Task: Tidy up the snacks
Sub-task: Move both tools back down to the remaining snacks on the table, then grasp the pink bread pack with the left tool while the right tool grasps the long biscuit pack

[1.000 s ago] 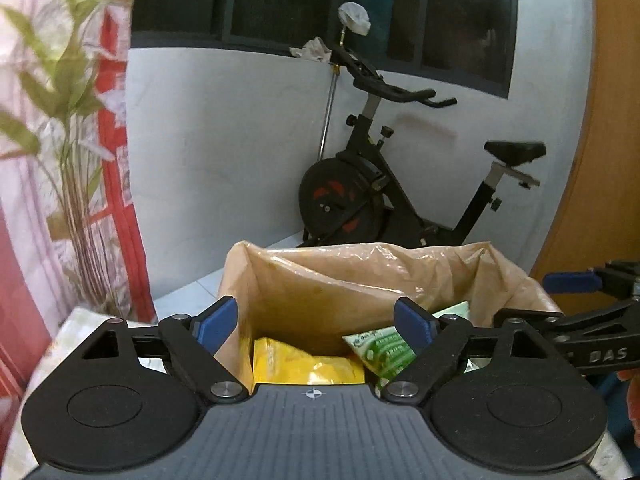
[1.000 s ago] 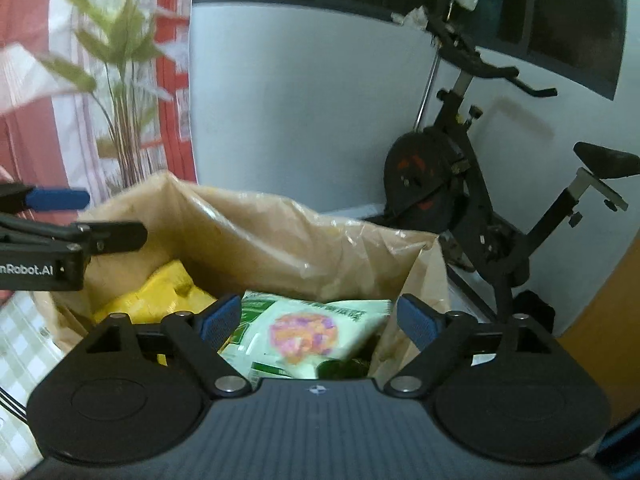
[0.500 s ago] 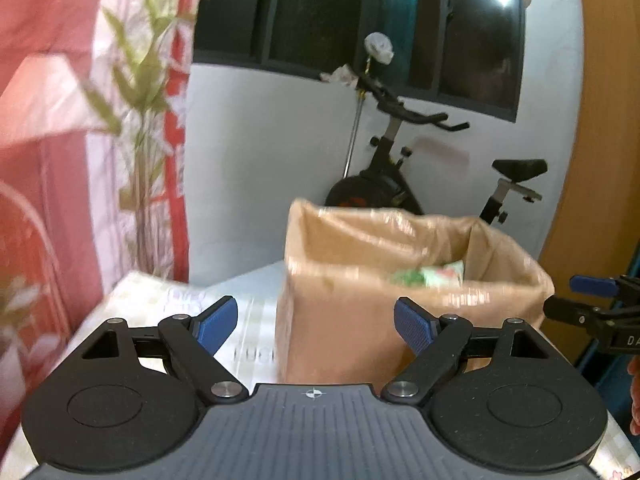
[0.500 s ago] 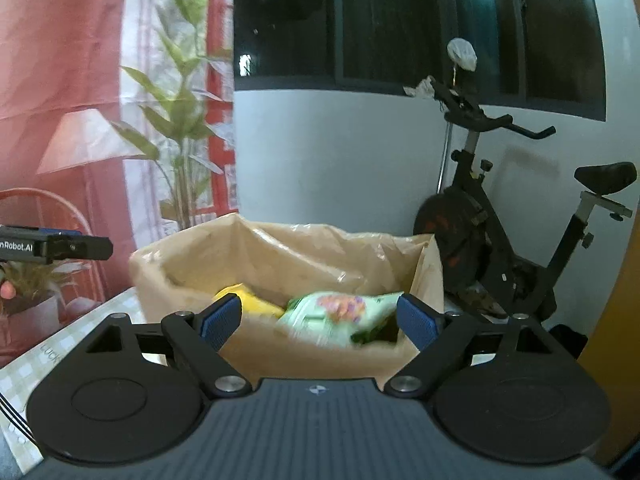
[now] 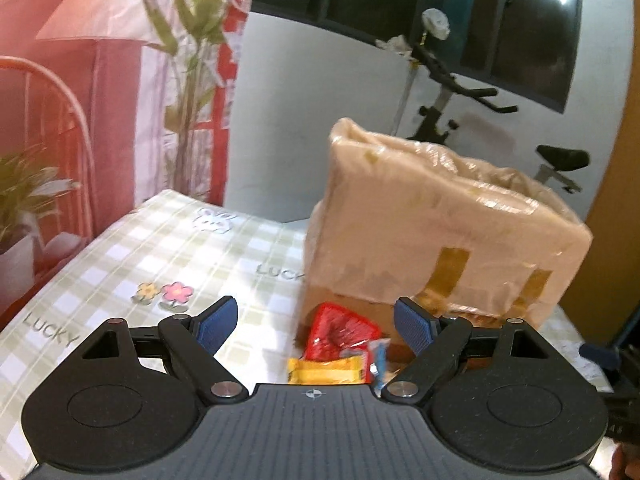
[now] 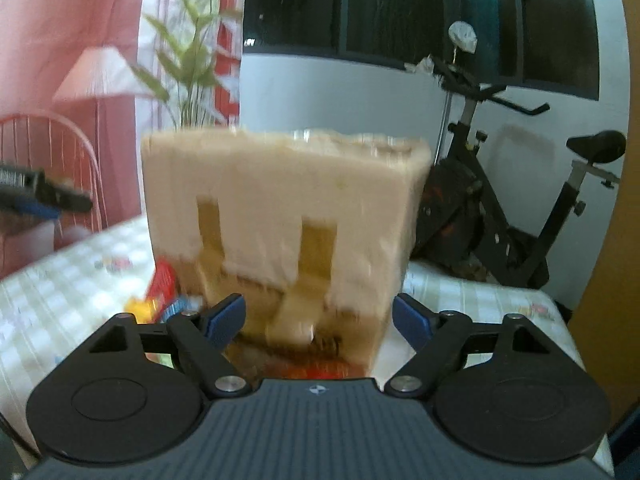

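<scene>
Plastic-lined cardboard box standing near the bench's far edge. Red snack packet and yellow snack packet lying on the bench against the box's base. Left gripper: fingers spread, empty. Right gripper: fingers spread, just closing slightly, nothing gripped.

A home living space: an exercise bike stands against a white wall beneath dark windows, beside a potted plant, a pink printed curtain and a checked-cloth surface.
</scene>
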The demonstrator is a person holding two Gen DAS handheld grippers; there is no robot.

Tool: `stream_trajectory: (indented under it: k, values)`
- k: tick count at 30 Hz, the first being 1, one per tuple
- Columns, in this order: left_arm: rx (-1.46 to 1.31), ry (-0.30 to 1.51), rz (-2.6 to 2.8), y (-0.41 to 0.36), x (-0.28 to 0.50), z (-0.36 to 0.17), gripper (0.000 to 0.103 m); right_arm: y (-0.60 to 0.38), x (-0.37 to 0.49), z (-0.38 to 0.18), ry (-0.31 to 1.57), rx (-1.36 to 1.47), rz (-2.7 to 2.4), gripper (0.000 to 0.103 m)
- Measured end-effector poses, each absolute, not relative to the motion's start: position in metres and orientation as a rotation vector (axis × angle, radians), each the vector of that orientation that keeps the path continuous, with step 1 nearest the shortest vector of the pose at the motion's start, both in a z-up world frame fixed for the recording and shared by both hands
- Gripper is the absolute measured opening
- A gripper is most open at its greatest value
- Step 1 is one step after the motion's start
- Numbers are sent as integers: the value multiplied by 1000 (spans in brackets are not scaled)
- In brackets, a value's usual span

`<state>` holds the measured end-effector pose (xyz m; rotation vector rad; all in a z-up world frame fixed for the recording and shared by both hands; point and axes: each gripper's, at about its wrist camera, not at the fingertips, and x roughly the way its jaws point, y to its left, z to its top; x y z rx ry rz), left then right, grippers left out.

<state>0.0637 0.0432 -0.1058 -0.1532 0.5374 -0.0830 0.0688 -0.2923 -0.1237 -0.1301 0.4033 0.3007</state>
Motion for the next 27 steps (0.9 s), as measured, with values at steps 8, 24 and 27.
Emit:
stream_trajectory:
  k: [8,24,27]
  values:
    - [-152,585,-18,41,57,-121,87,-310,68,-185,508,-77,291,66]
    - [-76,720,-56,10,46,-167,87,-304,64,-220,581,-87,313,46]
    - [-75,752,-57,6,46,-175,87,-302,65,-222,586,-98,309,45]
